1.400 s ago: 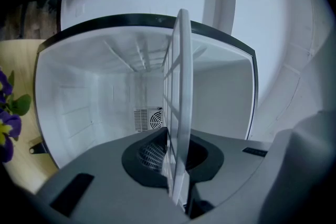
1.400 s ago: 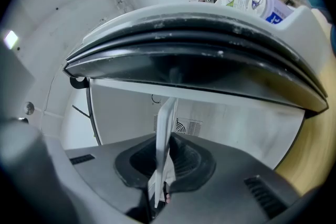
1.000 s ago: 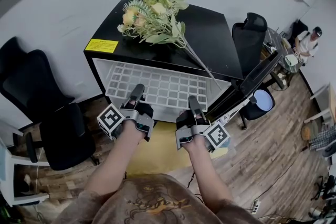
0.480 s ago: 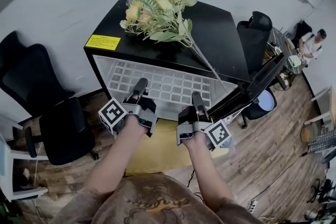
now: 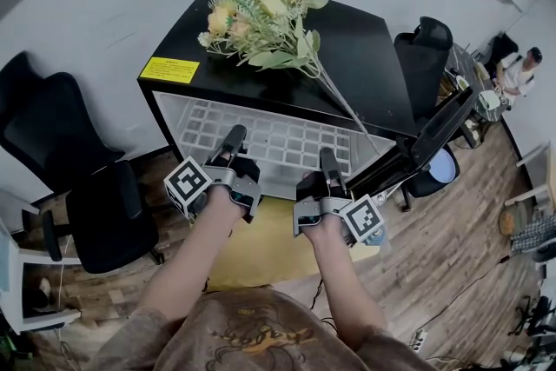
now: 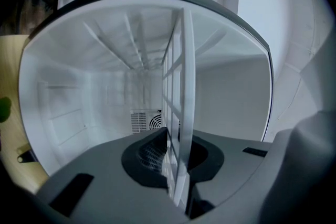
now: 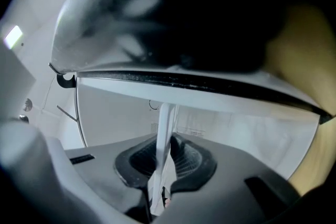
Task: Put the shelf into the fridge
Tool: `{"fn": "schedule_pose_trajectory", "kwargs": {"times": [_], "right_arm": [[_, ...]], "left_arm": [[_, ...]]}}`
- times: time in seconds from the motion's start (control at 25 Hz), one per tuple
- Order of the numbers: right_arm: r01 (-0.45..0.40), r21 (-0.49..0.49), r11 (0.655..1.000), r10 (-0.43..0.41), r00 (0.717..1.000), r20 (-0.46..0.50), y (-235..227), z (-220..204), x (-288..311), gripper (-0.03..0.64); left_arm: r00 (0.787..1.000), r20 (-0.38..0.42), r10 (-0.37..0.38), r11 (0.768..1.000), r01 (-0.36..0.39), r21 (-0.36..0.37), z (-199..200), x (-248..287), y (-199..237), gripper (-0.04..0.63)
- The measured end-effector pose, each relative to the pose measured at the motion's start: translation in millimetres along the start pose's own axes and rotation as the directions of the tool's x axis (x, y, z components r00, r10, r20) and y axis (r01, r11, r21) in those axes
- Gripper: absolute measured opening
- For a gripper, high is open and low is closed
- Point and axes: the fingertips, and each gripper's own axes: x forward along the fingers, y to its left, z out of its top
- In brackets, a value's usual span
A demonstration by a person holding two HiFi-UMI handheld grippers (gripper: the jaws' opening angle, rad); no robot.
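The white plastic grid shelf [image 5: 278, 140], pinched at its front edge by the left gripper [image 5: 234, 137] and the right gripper [image 5: 329, 161], is held partly inside the small black fridge [image 5: 372, 49], where it could be jammed if pushed in unevenly.

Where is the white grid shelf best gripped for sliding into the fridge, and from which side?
Near edge of the shelf, from the open front of the fridge, one grip each side of centre: it lies flat and thin, far end inside.
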Motion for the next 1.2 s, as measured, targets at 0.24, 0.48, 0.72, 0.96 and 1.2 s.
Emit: {"fn": "schedule_pose_trajectory", "kwargs": {"times": [0.24, 0.48, 0.72, 0.96, 1.2], "right_arm": [[-0.005, -0.005, 1.000, 0.005, 1.000, 0.023, -0.2, 1.9, 4.2, 0.032], [0.013, 0.004, 1.000, -0.013, 0.999, 0.053, -3.1, 4.8, 10.9, 0.031], [0.016, 0.005, 1.000, -0.017, 0.996, 0.082, -3.9, 7.5, 16.2, 0.028], [0.017, 0.008, 1.000, -0.018, 0.994, 0.106, -4.8, 9.2, 19.4, 0.026], [0.010, 0.011, 1.000, -0.012, 0.992, 0.124, -4.8, 10.1, 22.8, 0.026]], "left_arm": [[1.000, -0.007, 0.001, 1.000, -0.001, 0.006, 1.3, 4.9, -0.3, 0.054], [1.000, -0.012, 0.007, 1.000, -0.007, 0.004, 3.9, 12.7, 2.9, 0.054], [1.000, -0.018, 0.008, 1.000, -0.008, 0.002, 5.2, 19.2, 3.8, 0.054], [1.000, -0.022, 0.009, 1.000, -0.009, 0.000, 6.2, 23.3, 4.8, 0.054], [1.000, -0.029, 0.007, 1.000, -0.007, 0.000, 7.3, 28.0, 5.6, 0.054]]}}
